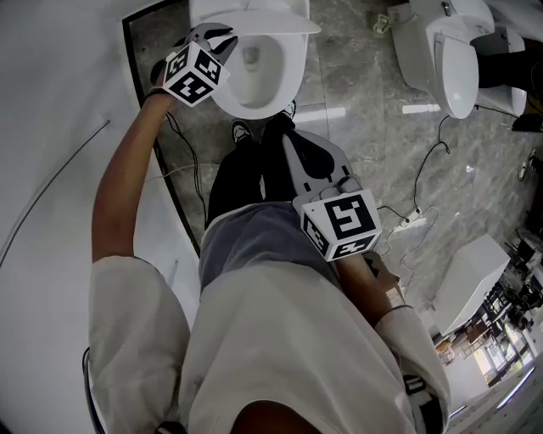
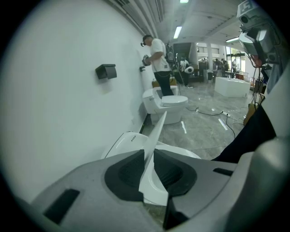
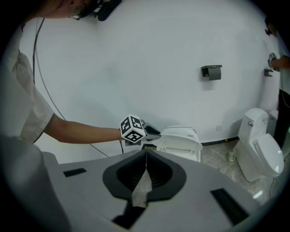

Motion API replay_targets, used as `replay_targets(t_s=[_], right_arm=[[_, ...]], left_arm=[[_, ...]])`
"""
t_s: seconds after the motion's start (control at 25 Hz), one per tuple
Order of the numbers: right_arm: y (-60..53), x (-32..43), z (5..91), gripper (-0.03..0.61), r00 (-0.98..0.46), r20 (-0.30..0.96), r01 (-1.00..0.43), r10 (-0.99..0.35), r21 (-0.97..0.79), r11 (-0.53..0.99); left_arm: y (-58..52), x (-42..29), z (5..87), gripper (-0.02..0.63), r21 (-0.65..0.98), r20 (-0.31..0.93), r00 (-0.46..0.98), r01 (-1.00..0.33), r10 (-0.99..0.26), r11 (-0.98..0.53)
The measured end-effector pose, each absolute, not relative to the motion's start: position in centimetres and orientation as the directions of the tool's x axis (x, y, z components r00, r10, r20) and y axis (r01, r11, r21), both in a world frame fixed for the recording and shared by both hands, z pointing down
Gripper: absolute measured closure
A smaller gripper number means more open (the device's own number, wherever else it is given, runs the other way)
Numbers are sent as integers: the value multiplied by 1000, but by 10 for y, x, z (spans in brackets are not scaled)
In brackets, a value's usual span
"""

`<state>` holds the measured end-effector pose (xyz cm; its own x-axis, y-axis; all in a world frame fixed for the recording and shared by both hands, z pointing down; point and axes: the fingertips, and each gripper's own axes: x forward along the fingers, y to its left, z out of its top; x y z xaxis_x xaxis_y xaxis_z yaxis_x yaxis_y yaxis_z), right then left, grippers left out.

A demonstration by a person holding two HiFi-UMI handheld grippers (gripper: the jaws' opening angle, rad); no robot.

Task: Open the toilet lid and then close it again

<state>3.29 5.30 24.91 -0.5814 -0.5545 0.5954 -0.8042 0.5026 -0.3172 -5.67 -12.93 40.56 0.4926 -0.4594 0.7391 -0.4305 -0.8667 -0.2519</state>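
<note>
A white toilet [image 1: 265,78] stands against the wall, its seat ring down on the bowl. Its lid [image 1: 254,20] is tilted partway up over the back of the bowl. My left gripper [image 1: 219,42] is shut on the lid's left edge. In the left gripper view the thin white lid [image 2: 154,136] runs edge-on between the dark pads [image 2: 129,170] of the left gripper [image 2: 148,159]. My right gripper [image 1: 286,131] hangs in front of the bowl above the person's legs, shut and holding nothing. In the right gripper view the right gripper [image 3: 146,153] faces the lid [image 3: 181,138] and the left gripper [image 3: 152,132].
White wall runs along the left [image 1: 59,127]. Two more toilets [image 1: 450,55] stand at the right, with cables [image 1: 424,169] and a white box [image 1: 471,280] on the marble floor. A black paper holder [image 3: 211,71] hangs on the wall. Another person [image 2: 157,59] stands by a farther toilet [image 2: 165,104].
</note>
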Motion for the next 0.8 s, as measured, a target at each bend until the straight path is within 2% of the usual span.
replay_targets(t_s=[0.64,0.8], right_arm=[[62,16,266,568,-597,614,-792,-516,-351,500],[60,17,273,568,-594,621,-794,-512,-351,496]], left_arm=[[-101,-54,420,561,-266,740,509,-379,-440,-886],[-92,-56,426,561,-331,728,501,-342,-469,-879]])
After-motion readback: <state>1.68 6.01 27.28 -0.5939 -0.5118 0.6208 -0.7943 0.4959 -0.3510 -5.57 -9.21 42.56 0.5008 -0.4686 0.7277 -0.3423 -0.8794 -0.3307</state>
